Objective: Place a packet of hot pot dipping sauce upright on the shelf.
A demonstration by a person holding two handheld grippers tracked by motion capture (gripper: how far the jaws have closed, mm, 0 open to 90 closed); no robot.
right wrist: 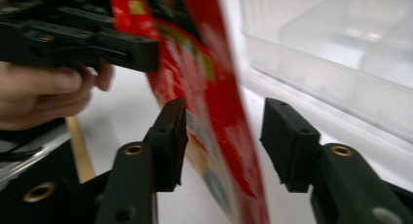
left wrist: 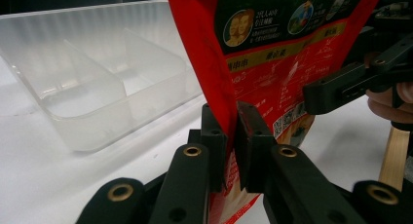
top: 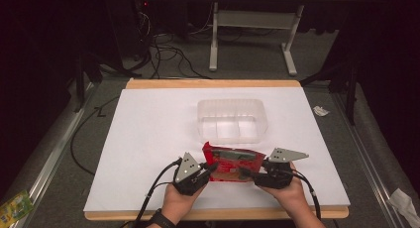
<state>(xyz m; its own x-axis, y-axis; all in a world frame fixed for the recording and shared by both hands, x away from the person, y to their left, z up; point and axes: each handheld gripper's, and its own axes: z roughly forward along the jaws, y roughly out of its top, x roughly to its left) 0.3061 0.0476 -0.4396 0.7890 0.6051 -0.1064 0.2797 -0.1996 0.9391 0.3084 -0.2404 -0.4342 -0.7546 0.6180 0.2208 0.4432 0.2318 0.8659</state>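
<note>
While left tongs (left wrist: 230,136) pinch the pouch (left wrist: 272,63), right tongs (right wrist: 226,141) gape.

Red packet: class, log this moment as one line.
left gripper: shut on red packet | right gripper: open around it | clear tray: behind, apart

Red pouch (right wrist: 214,112) blurred in right gripper view; print (left wrist: 272,83) too small to read.
</note>
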